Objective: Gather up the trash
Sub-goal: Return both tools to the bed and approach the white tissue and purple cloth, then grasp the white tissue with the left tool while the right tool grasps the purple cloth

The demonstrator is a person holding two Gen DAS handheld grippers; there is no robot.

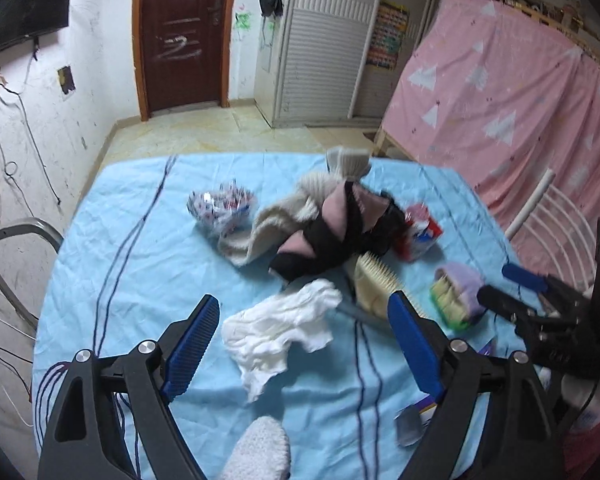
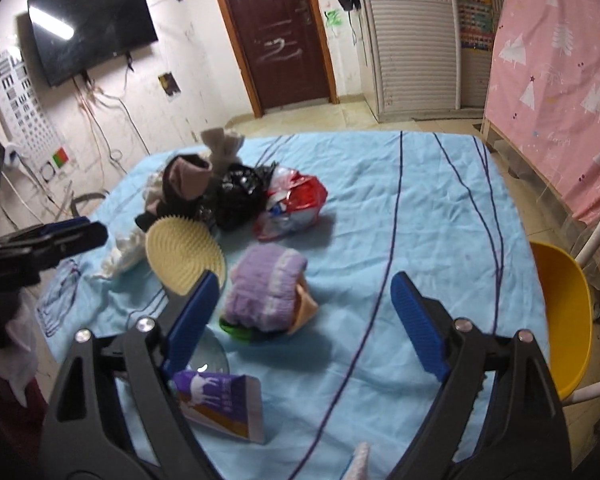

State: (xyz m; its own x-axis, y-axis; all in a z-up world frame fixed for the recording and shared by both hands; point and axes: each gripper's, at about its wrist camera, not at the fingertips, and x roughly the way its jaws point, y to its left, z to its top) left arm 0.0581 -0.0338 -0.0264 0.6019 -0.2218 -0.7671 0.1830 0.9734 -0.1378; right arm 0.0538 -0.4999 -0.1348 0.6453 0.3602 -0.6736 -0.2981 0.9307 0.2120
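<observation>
A small room with a dark brown door [image 1: 184, 36], a white slatted wardrobe [image 1: 320, 40] and a pink tree-print curtain [image 1: 500, 80] surrounds a table under a light blue cloth [image 1: 140, 248] with thin dark stripes. A black television [image 2: 88, 28] hangs on the wall at 10 o'clock in the right wrist view, and a yellow chair [image 2: 564, 312] stands at the table's edge at 3 o'clock.

A heap of clothes sits mid-table: a black and pink garment [image 1: 332, 232] over a cream knit [image 1: 268, 224]. Beside it lie the trash items: a black plastic bag [image 2: 236, 192], a red and white wrapper [image 2: 296, 204], and a crumpled printed wrapper [image 1: 224, 208] at 11 o'clock of the heap in the left view. A white crumpled tissue [image 1: 284, 328] lies nearer, and a purple carton [image 2: 220, 404] lies flat at the near edge.

A cream round brush [image 2: 184, 256] and a lilac folded sock [image 2: 268, 288] lie close by.

The left gripper [image 1: 308, 340] angles down over the table, its 2 blue fingers spread wide, the tissue between them but untouched. The right gripper [image 2: 300, 320] also tilts down, jaws spread and empty, with the lilac sock just ahead at 11 o'clock.
</observation>
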